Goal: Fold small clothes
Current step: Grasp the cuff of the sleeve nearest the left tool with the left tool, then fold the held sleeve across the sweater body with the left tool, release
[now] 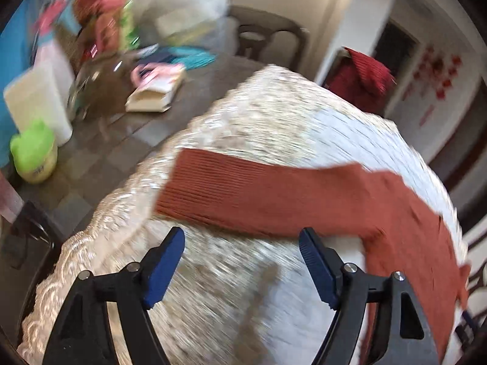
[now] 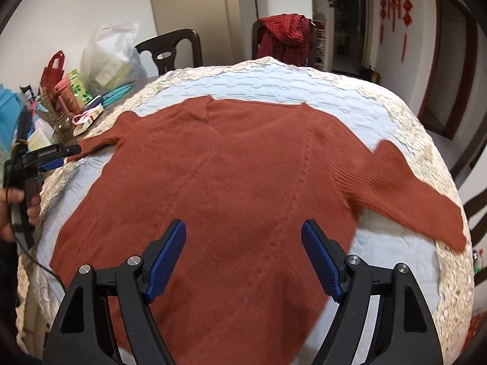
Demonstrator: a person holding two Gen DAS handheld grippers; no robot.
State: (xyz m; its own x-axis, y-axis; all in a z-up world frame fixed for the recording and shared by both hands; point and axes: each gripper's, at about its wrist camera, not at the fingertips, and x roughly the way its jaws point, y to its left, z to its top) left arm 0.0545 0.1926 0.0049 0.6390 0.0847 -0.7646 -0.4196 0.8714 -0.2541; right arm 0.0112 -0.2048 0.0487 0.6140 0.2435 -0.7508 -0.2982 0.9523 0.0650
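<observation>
Knitwear in rust red, one sweater [image 2: 231, 179], is spread flat across the middle of a round tabletop covered by a pale quilted cloth [image 2: 274, 88] with a lace border. Its neckline is turned toward the far edge. One sleeve [image 2: 408, 194] is stretched out to the right-hand edge, its cuff reaching the lace border; the other sleeve [image 1: 243, 194] is laid toward the left-hand edge, where its ribbed cuff lies on the cloth just short of the border. A bare band of cloth is left between the sweater and the far edge, and smaller bare patches are seen at the near left and near right.

The right gripper [image 2: 243, 243] is held above the lower body of the sweater with its two blue-padded jaws standing wide apart; nothing is gripped and the pads are clear of the knit. The left gripper [image 1: 242, 252] is seen at the left-hand edge, held by a hand [image 2: 12, 200]; in its own blurred view its jaws are parted, nothing lies between them, and the left sleeve is just ahead of the tips.

Past the far edge two dark wooden chairs are counted, one chair [image 2: 170, 50] empty, the other draped with a red checked garment [image 2: 283, 38]. A clutter of bags and boxes [image 2: 76, 91] is crowded beyond the far-left edge.
</observation>
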